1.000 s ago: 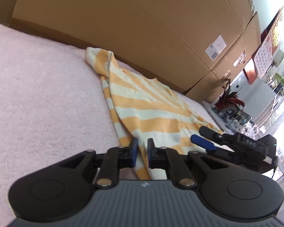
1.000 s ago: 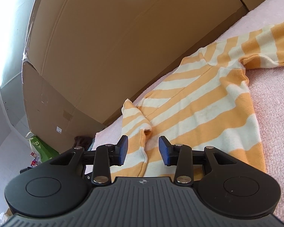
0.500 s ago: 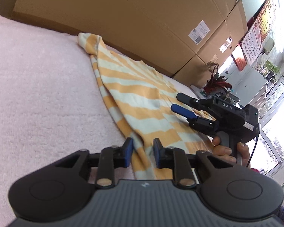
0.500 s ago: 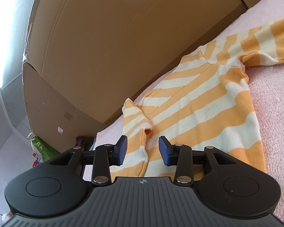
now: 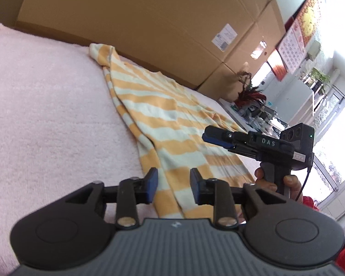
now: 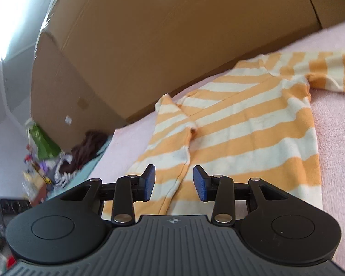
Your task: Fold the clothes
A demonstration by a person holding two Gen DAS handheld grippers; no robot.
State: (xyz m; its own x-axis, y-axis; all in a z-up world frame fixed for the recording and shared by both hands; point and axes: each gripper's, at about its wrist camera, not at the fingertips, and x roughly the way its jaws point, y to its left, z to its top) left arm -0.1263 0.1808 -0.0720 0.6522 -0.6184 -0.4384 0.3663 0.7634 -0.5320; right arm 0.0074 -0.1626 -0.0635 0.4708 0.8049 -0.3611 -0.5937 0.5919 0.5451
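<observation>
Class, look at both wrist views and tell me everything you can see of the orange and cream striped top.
The orange and cream striped knit top lies spread out, mostly flat, on the fluffy pale pink blanket, in front of large brown cardboard boxes. It looks soft, with broad stripes. One sleeve stretches out sideways; the other is folded in over the body. Slight wrinkles cross it. Neither the left gripper nor the right gripper holds it; both are open just above its hem.

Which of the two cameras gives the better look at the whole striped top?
The right wrist view: the striped top lies spread across the pink towel, body and both sleeves visible. The left wrist view shows it edge-on, foreshortened, its far side partly hidden by the right gripper.
</observation>
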